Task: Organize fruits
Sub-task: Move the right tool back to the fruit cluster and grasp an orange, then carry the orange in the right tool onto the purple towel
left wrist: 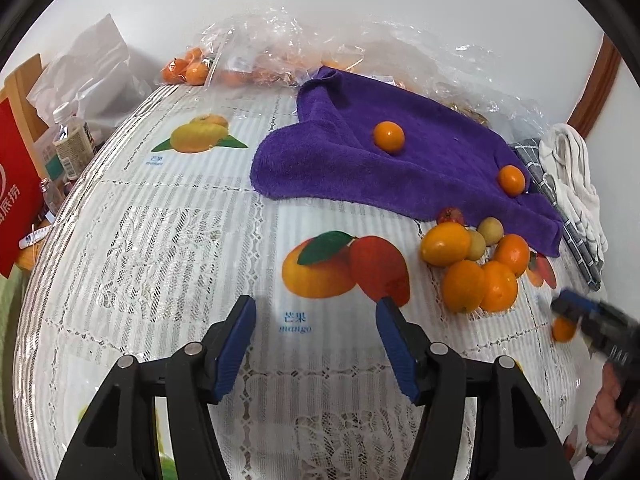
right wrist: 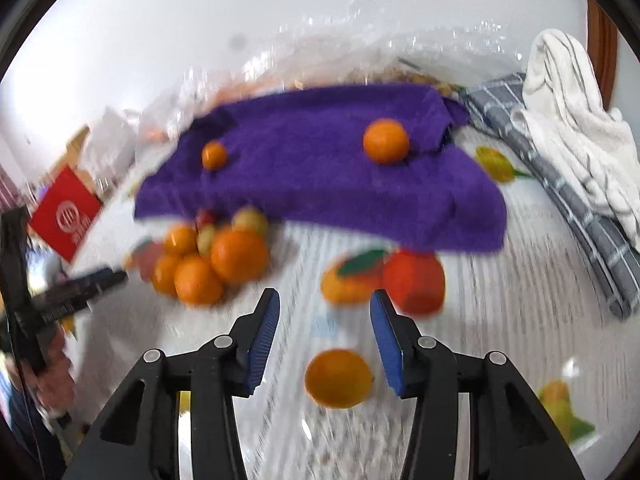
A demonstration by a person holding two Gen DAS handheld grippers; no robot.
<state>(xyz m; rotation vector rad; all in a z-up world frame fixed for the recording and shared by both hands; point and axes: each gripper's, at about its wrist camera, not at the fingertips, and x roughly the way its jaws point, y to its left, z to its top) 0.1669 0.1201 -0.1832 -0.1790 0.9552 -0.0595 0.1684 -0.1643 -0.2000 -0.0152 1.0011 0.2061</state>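
So there's a small round orange fruit (right wrist: 339,378) lying loose on the white lace tablecloth with printed mangoes (left wrist: 168,240), sitting between the right gripper (right wrist: 324,312)'s spread jaws, pads not touching it. Two more oranges sit on the rumpled purple towel (left wrist: 320,168), with a pile of mixed fruits (left wrist: 476,264) just beside its edge. Left gripper (left wrist: 316,320) hangs spread over bare cloth with nothing in it; the right view's badly blurred, so the pile's count is hard to call.

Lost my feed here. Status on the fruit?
Left claw open, empty. Right claw open, loose orange between the pads. Two oranges on towel. Path clear.
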